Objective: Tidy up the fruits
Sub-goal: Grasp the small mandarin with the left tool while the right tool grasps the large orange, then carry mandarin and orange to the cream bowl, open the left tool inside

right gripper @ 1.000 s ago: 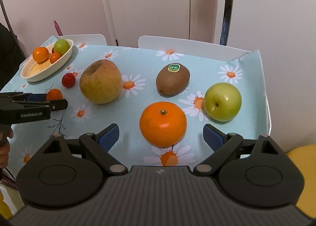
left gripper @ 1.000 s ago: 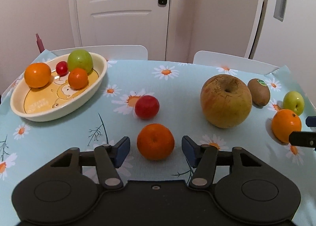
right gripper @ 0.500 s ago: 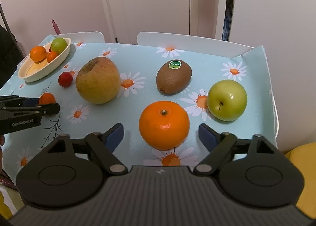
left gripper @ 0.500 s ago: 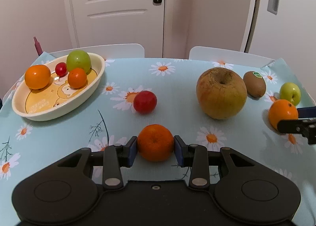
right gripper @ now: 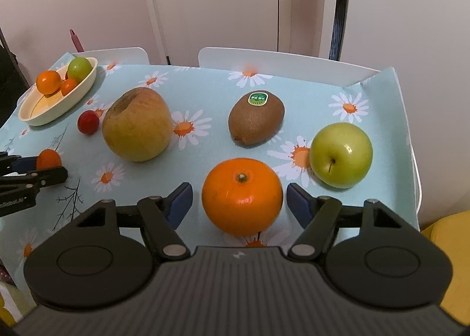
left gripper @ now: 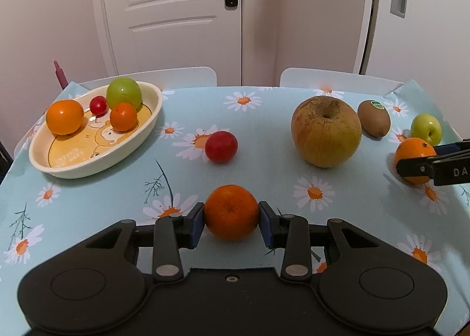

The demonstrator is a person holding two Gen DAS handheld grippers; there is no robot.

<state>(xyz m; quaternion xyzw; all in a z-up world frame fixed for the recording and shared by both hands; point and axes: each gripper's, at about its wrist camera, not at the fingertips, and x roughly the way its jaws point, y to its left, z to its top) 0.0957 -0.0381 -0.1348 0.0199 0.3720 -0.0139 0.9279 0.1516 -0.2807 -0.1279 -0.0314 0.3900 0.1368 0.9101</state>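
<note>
In the left wrist view my left gripper (left gripper: 231, 220) is shut on a small mandarin (left gripper: 231, 209) that rests on the daisy tablecloth; both blue pads press its sides. In the right wrist view my right gripper (right gripper: 239, 202) straddles a large orange (right gripper: 242, 195). Its jaws are closing, with a narrow gap still showing between each pad and the peel. A cream oval bowl (left gripper: 97, 165) at the far left holds an orange, a green apple, a small mandarin and a small red fruit. The same bowl (right gripper: 58, 113) shows at the back left in the right wrist view.
Loose on the cloth lie a red fruit (left gripper: 221, 146), a big yellow-brown apple (right gripper: 136, 124), a kiwi (right gripper: 256, 118) with a sticker and a green apple (right gripper: 340, 155). Two white chair backs stand behind the table. The table's right edge (right gripper: 411, 142) runs close to the green apple.
The left jaws have closed onto the small mandarin and stayed there. The right jaws have narrowed around the large orange. Neither hand has shifted much.
</note>
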